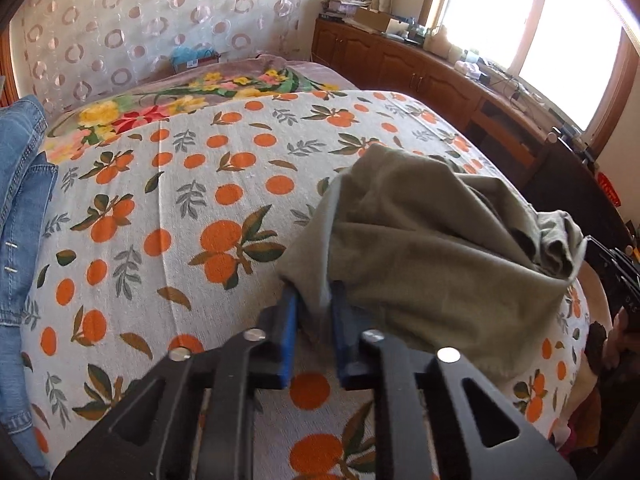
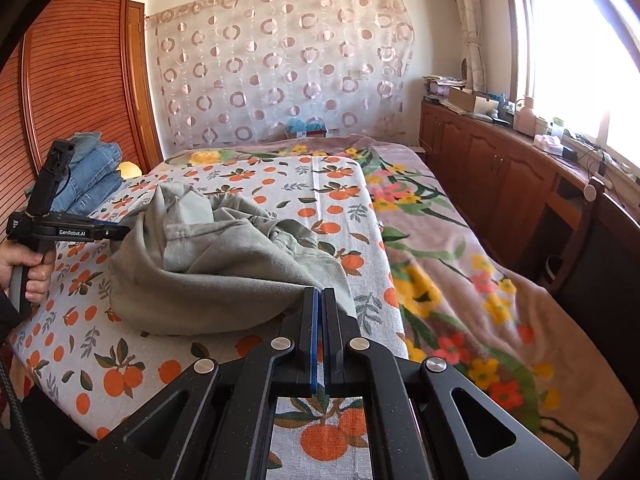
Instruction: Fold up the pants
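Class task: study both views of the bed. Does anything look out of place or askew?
Yes: the olive pants lie bunched in a crumpled heap on the orange-print cover, not flat, while the jeans behind sit neatly stacked.

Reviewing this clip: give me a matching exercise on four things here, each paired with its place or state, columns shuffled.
Things:
1. green pants
2. folded jeans
3. left gripper
4. wooden cabinets

Place or state:
A. stacked at the bed's far left corner
B. under the window
C. bunched on the orange-print cover
D. shut on cloth

Pairs: 1-C, 2-A, 3-D, 4-B
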Action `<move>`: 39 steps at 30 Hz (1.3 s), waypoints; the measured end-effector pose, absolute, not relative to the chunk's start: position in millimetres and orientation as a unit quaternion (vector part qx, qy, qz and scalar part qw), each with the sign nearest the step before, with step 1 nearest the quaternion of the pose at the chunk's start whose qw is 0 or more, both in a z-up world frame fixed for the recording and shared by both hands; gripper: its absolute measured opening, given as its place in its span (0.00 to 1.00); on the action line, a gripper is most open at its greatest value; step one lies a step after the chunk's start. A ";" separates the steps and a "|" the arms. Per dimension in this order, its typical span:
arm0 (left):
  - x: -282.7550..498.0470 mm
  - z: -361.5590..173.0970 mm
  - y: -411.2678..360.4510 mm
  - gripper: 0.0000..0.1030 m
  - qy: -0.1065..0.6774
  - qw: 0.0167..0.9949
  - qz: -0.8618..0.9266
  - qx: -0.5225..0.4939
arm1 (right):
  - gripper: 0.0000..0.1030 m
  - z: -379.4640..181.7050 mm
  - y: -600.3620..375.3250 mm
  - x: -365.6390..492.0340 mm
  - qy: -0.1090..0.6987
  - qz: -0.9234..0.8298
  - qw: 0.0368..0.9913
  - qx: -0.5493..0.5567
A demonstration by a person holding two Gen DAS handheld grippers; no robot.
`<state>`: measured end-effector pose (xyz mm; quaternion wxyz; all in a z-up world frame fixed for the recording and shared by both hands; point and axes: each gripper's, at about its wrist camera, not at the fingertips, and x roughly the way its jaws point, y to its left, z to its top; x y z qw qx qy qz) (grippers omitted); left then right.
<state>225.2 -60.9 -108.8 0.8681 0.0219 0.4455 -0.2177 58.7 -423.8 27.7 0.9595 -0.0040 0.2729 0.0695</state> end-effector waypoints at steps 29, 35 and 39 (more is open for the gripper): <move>108.1 5.6 12.0 0.06 0.319 0.925 -0.206 0.021 | 0.25 -2.5 -352.0 79.7 0.308 0.191 0.932 -0.021; 111.0 -7.8 9.4 0.06 0.327 0.923 -0.204 0.013 | 0.49 -29.3 -339.3 96.0 0.345 0.211 0.915 -0.014; 112.9 -13.2 9.7 0.06 0.332 0.921 -0.204 0.010 | 0.54 -37.6 -327.9 100.2 0.351 0.220 0.909 -0.042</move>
